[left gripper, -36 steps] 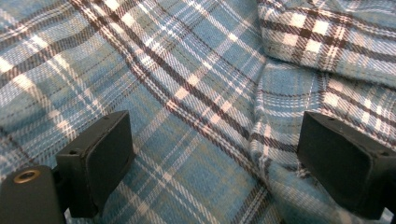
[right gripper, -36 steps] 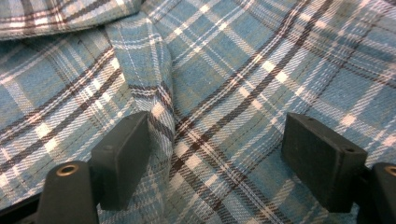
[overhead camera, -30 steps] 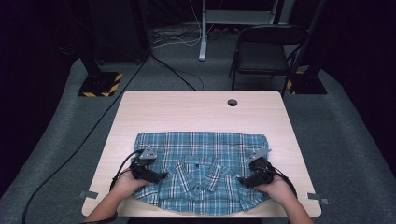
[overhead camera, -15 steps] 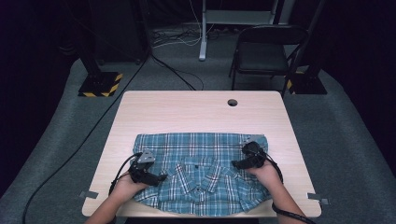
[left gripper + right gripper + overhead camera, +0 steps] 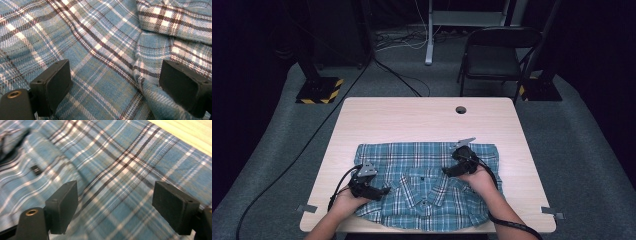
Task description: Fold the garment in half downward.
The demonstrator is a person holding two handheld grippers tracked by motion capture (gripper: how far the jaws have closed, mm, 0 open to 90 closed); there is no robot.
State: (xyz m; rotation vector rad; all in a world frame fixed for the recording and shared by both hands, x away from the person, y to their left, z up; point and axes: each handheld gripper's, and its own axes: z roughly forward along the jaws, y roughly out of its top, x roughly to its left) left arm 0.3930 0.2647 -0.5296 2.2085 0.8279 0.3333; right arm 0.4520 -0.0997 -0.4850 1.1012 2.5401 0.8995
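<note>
The surface [image 5: 412, 120] carries a blue plaid shirt [image 5: 427, 185], spread flat, directly beneath both grippers. The right gripper [image 5: 451, 170] hovers over the shirt's chest, jaws apart with only flat cloth under them, and they have just been opening. The left gripper [image 5: 382, 191] sits low over the shirt's side, jaws apart, a raised fold [image 5: 145, 82] between them. To fold cleanly, I'd pinch one layer at each edge, lift evenly, and keep the cloth taut.
</note>
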